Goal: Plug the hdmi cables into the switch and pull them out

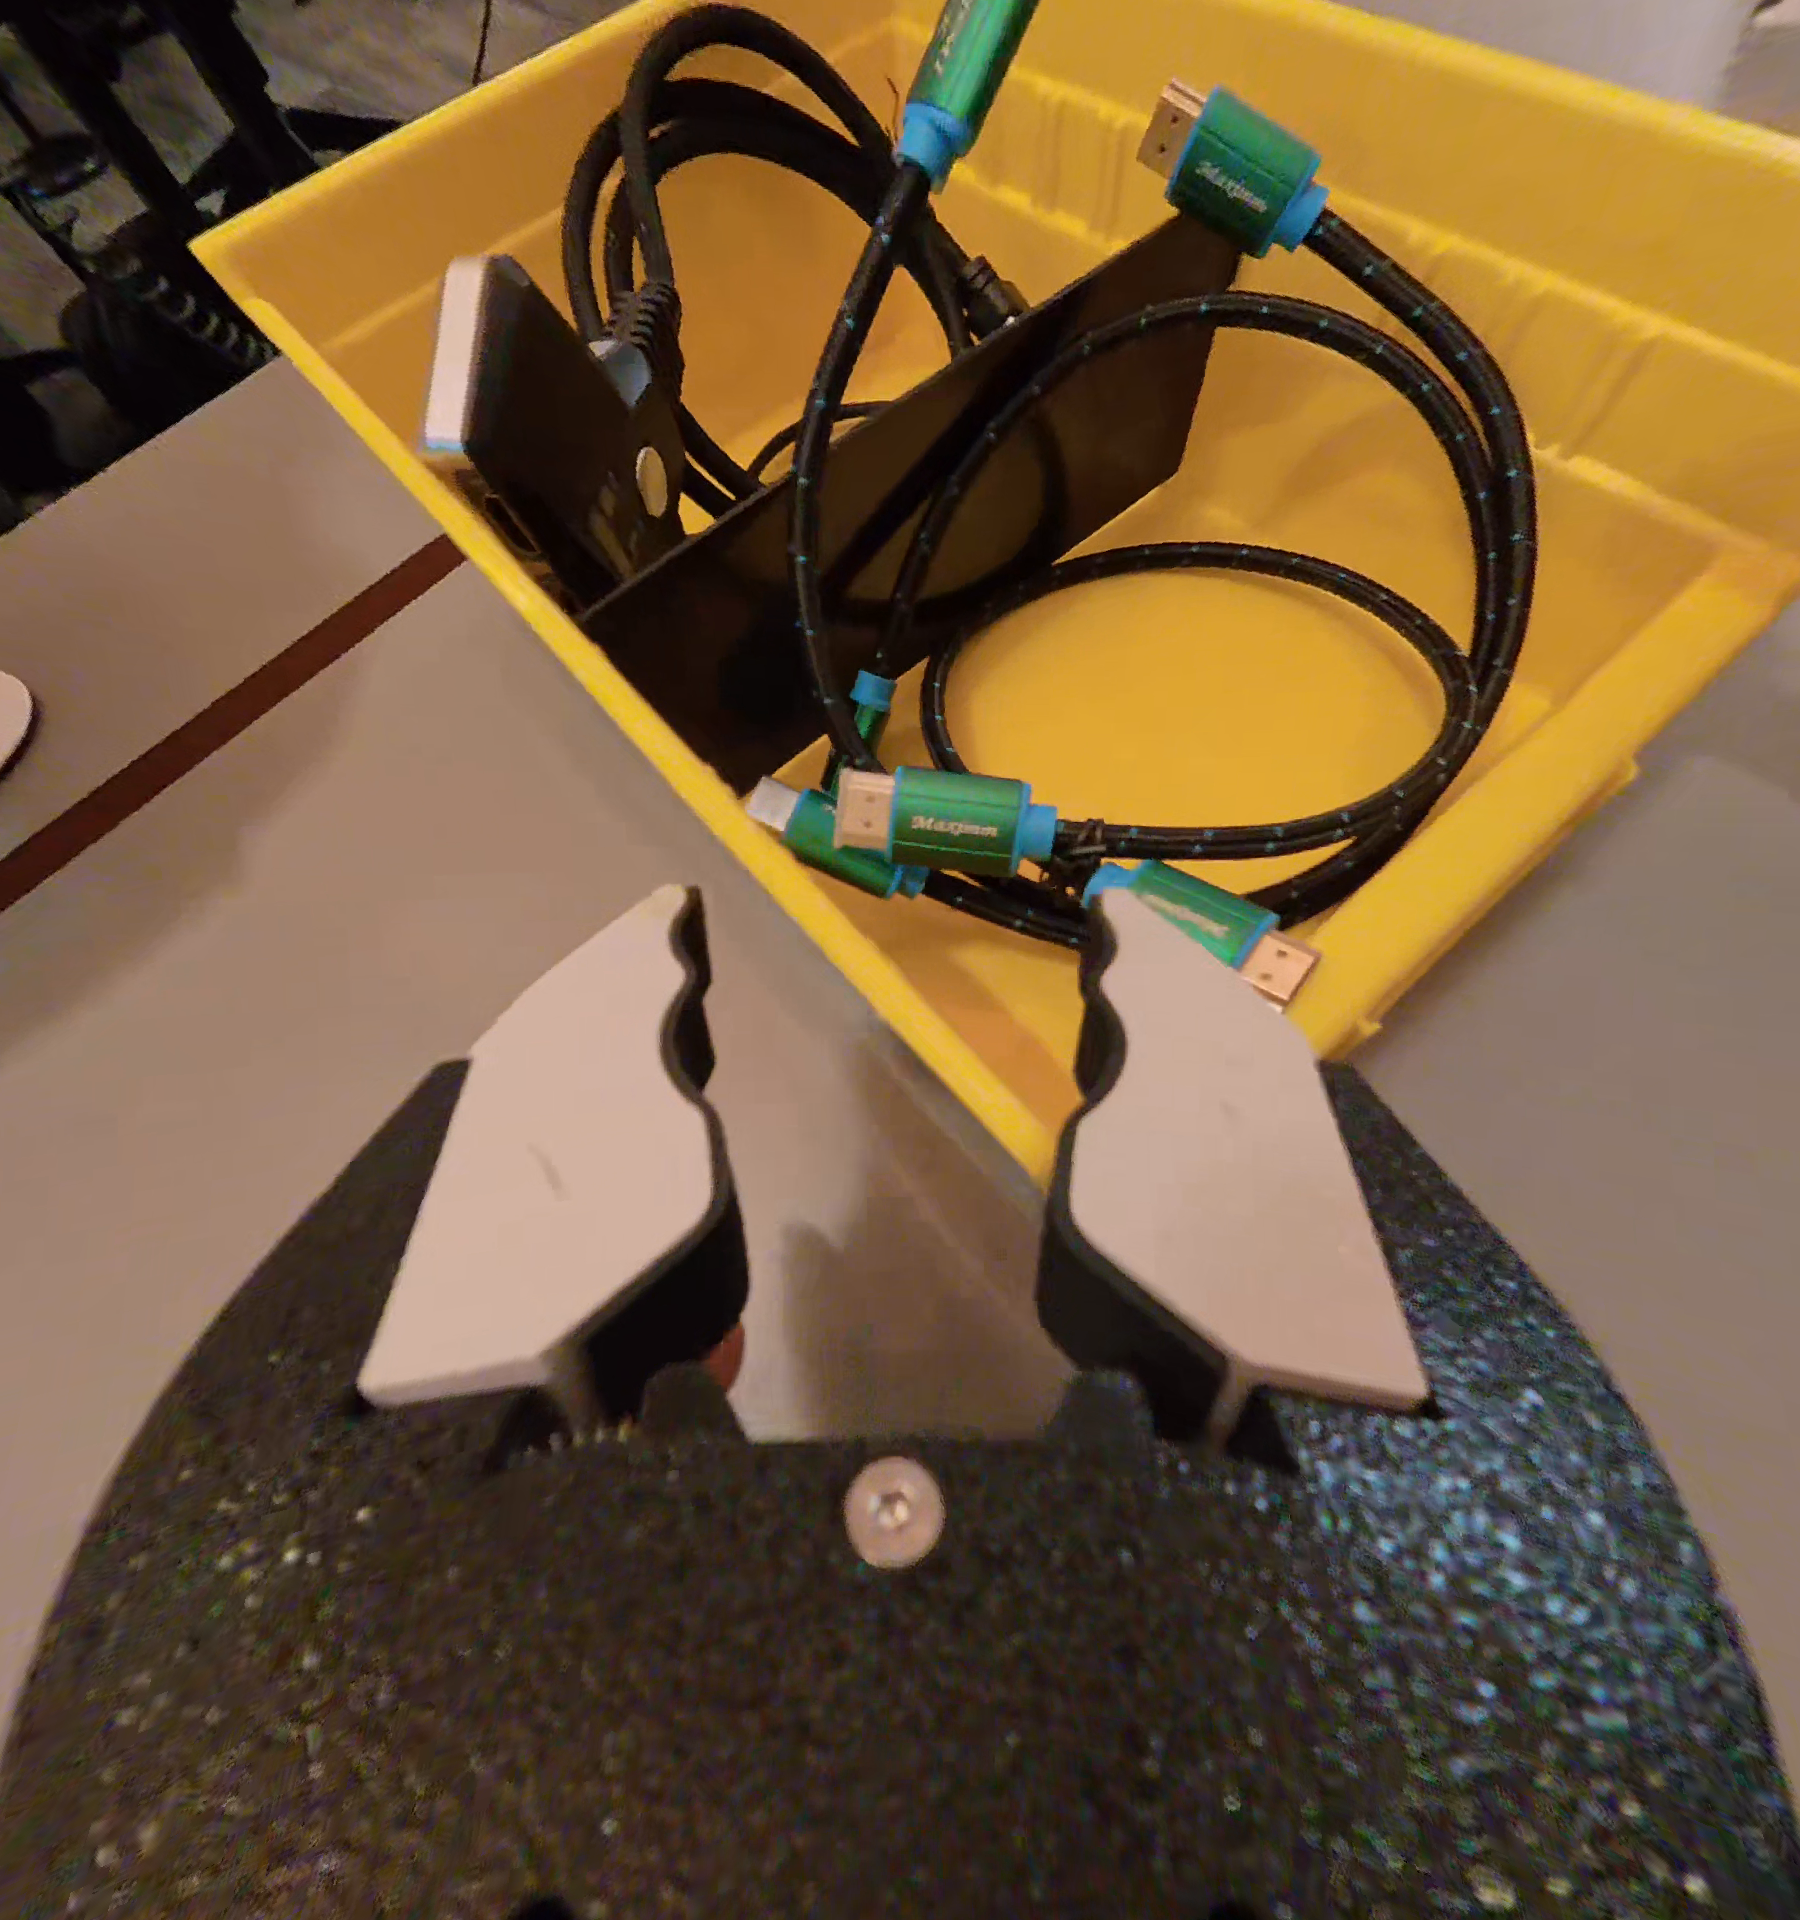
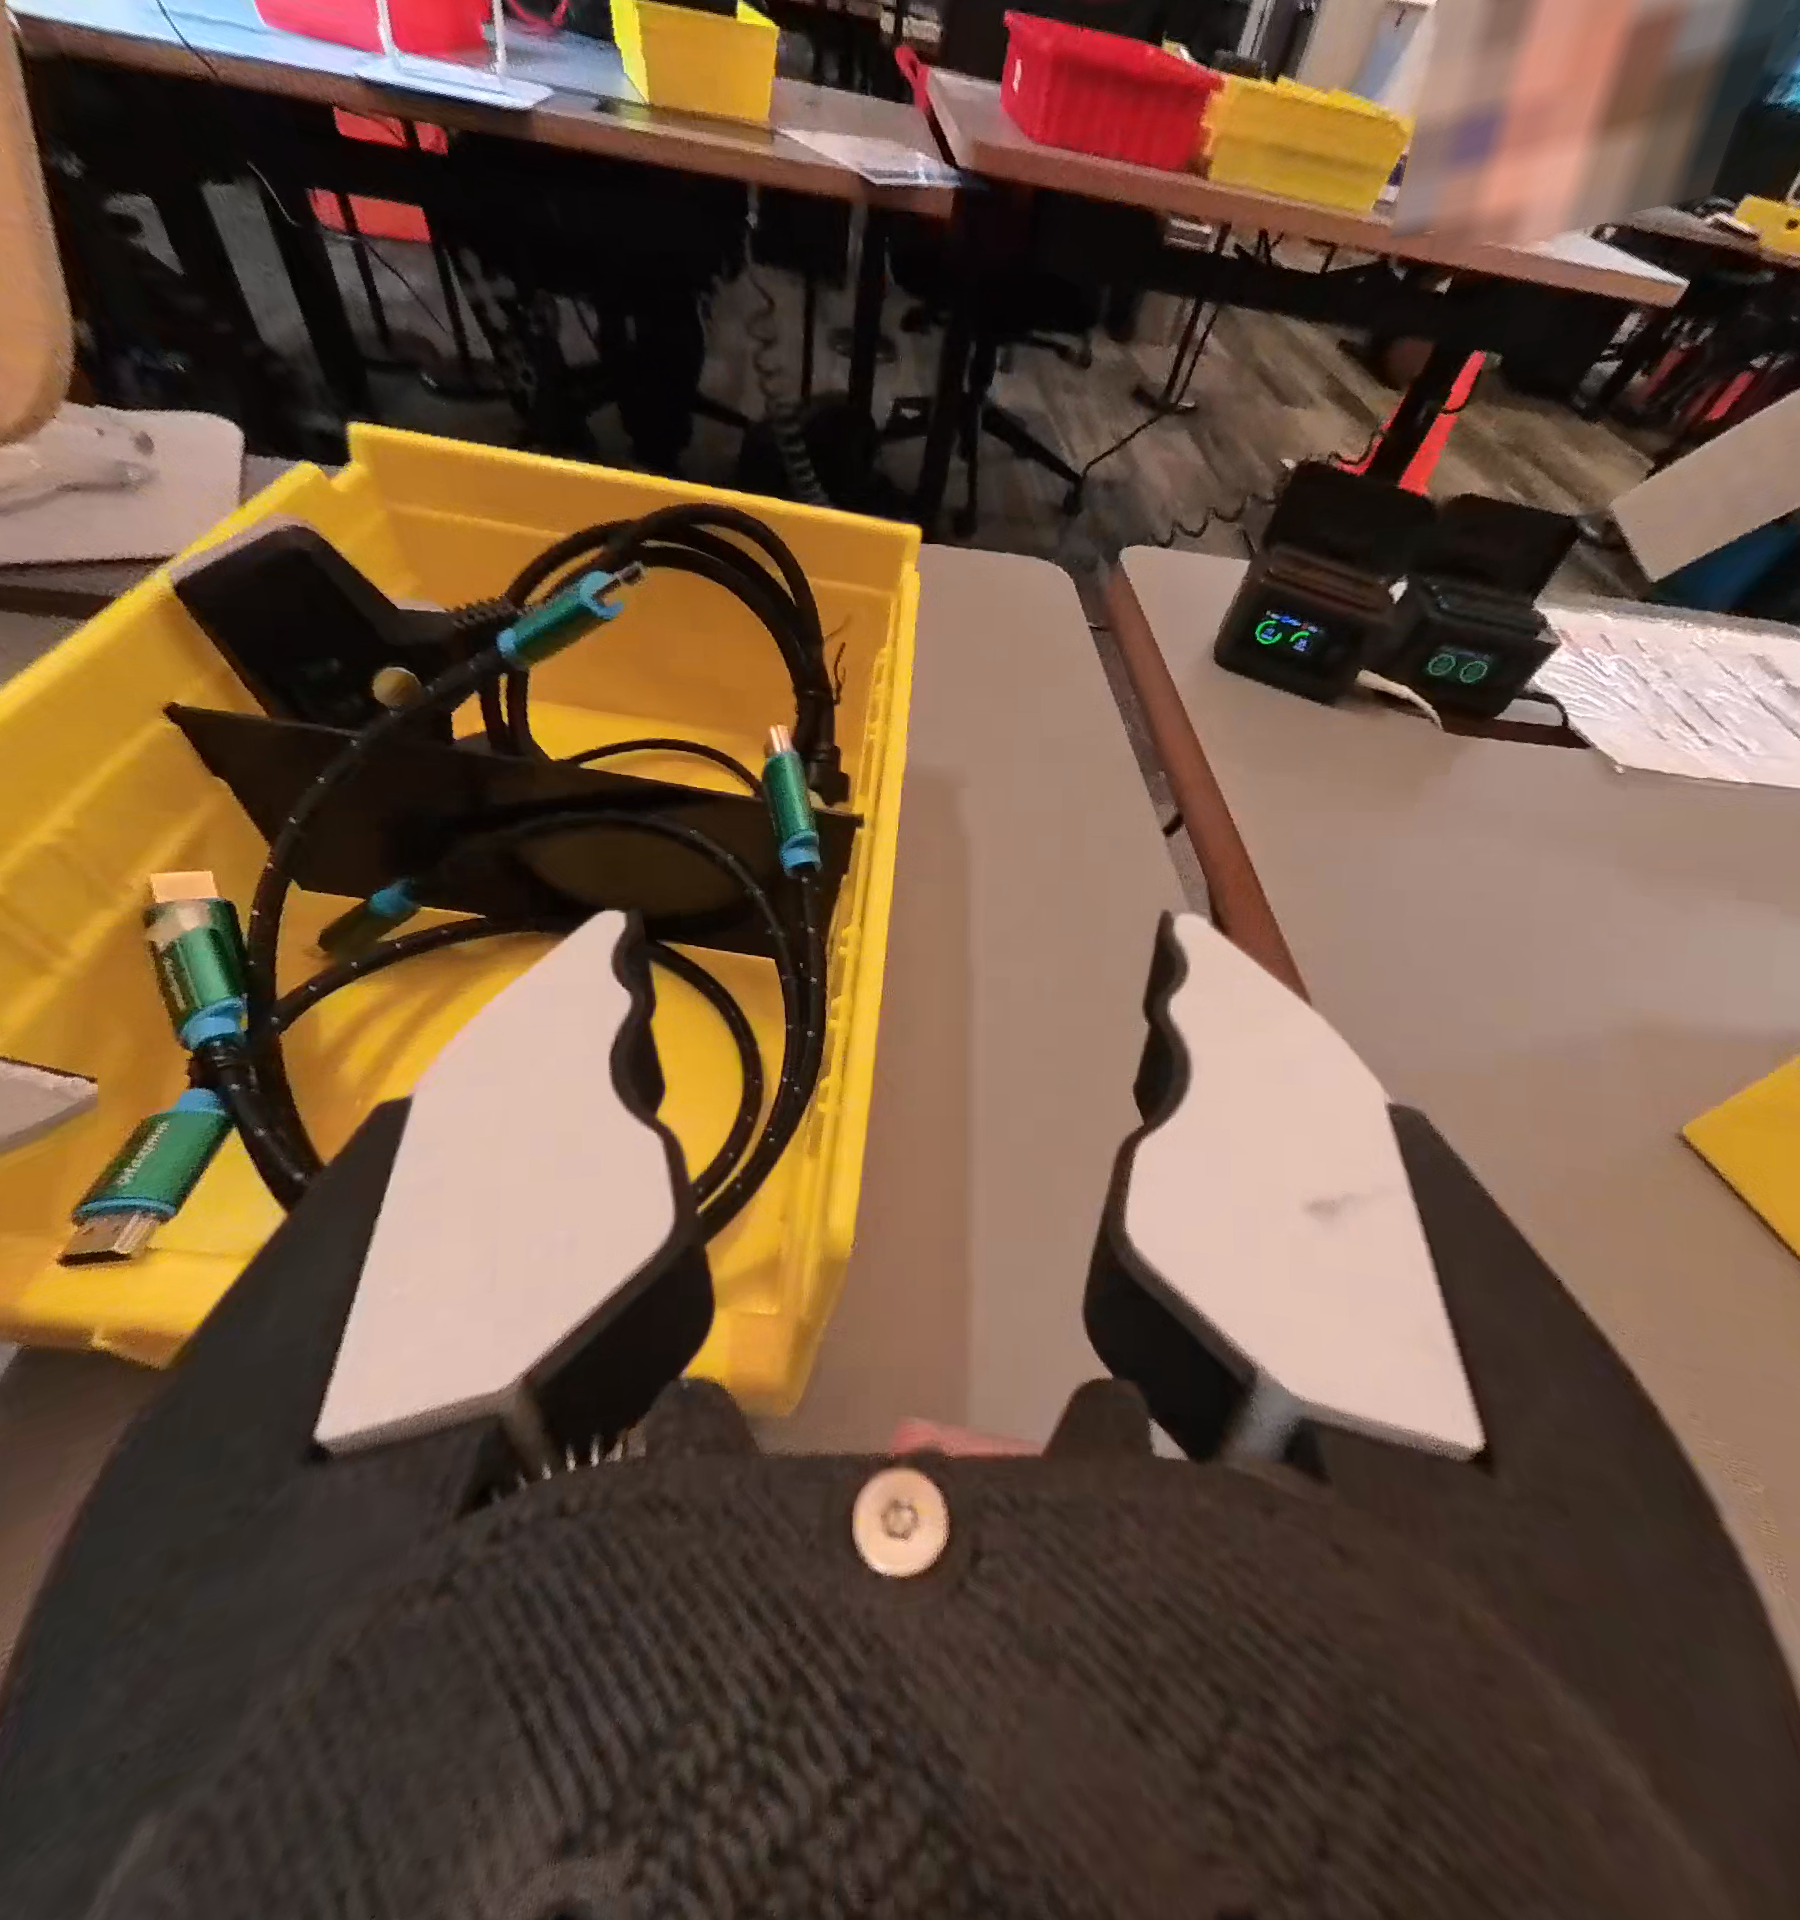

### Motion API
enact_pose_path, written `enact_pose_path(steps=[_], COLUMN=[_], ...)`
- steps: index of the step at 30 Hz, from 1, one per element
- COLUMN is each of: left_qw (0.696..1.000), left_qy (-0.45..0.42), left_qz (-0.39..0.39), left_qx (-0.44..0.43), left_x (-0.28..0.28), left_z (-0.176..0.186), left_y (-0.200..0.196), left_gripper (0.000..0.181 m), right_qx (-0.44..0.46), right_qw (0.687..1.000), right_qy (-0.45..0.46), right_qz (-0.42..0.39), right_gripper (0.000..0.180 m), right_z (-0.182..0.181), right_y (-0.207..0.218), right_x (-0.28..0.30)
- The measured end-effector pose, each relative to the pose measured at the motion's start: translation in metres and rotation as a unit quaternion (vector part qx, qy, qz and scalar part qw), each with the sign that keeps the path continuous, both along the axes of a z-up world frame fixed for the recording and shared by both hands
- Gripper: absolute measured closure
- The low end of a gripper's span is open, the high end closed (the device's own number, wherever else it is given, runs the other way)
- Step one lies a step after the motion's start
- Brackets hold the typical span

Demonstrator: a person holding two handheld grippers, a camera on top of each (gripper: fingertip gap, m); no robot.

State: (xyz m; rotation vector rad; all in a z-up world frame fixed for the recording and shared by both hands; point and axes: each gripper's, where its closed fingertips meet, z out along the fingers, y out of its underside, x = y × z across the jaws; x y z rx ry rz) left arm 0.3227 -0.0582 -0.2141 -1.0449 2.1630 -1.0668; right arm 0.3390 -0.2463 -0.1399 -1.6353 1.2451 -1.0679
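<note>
A yellow bin [image 1: 1654, 686] [image 2: 65, 769] on the grey table holds several black braided HDMI cables [image 1: 1395, 644] [image 2: 792, 997] with green and blue plugs [image 1: 953, 826] [image 2: 195, 961]. The black HDMI switch [image 1: 553, 416] [image 2: 293, 613] leans upright at the bin's far end, behind a black divider [image 1: 979, 457] [image 2: 480, 800], with one black cable at its top. My left gripper [image 1: 891, 940] is open and empty, just outside the bin's near corner. My right gripper [image 2: 896, 966] is open and empty, over the bin's right wall. The left gripper's fingertip [image 2: 13, 1101] shows in the right wrist view at the left edge.
Two black devices with lit green displays [image 2: 1384, 623] and a sheet of paper [image 2: 1727, 707] sit on the adjoining table at right. A yellow flat piece [image 2: 1789, 1174] lies at the right edge. Red [image 2: 1104, 94] and yellow bins [image 2: 1301, 145] stand on far tables.
</note>
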Motion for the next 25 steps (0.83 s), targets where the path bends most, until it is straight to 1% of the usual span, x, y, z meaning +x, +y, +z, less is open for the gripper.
enact_pose_path(steps=[2,3,6,9,11,14,16,18,21,23,25], left_qw=[1.000,1.000,0.999,0.999,0.999,1.000,1.000,1.000,1.000,0.999,0.998], left_qy=[0.011,0.012,0.012,0.001,-0.009,-0.018,-0.018,-0.015,-0.008,0.009,0.028], left_qz=[-0.011,-0.007,0.015,0.030,0.036,0.016,0.006,-0.002,-0.015,-0.031,-0.032], left_qx=[-0.017,-0.026,-0.026,-0.019,-0.004,0.009,0.006,0.003,0.023,0.037,0.047], left_x=[-0.001,0.000,0.003,-0.001,-0.013,-0.048,-0.082,-0.121,-0.182,-0.226,-0.268], left_z=[0.000,0.000,0.001,0.002,0.002,0.003,0.003,0.003,0.003,0.002,0.001], left_y=[0.000,0.003,0.024,0.062,0.096,0.147,0.179,0.215,0.277,0.318,0.360], left_gripper=[0.132,0.135,0.152,0.166,0.172,0.174,0.174,0.173,0.173,0.172,0.173], right_qx=[0.014,0.013,0.000,-0.007,-0.008,-0.010,-0.013,-0.012,0.000,0.032,0.068], right_qw=[1.000,0.999,0.999,0.997,0.995,0.990,0.983,0.972,0.942,0.922,0.908], right_qy=[-0.019,-0.025,-0.035,-0.048,-0.058,-0.079,-0.092,-0.095,-0.085,-0.065,-0.057], right_qz=[0.010,0.020,0.040,0.058,0.077,0.118,0.159,0.215,0.324,0.380,0.410], right_gripper=[0.090,0.091,0.093,0.096,0.097,0.097,0.096,0.092,0.084,0.081,0.081], right_z=[0.008,0.012,0.018,0.024,0.031,0.044,0.052,0.054,0.054,0.057,0.066], right_y=[0.006,0.010,0.020,0.033,0.046,0.080,0.114,0.159,0.238,0.292,0.346], right_x=[-0.002,-0.003,-0.006,-0.009,-0.011,-0.018,-0.026,-0.039,-0.058,-0.066,-0.064])
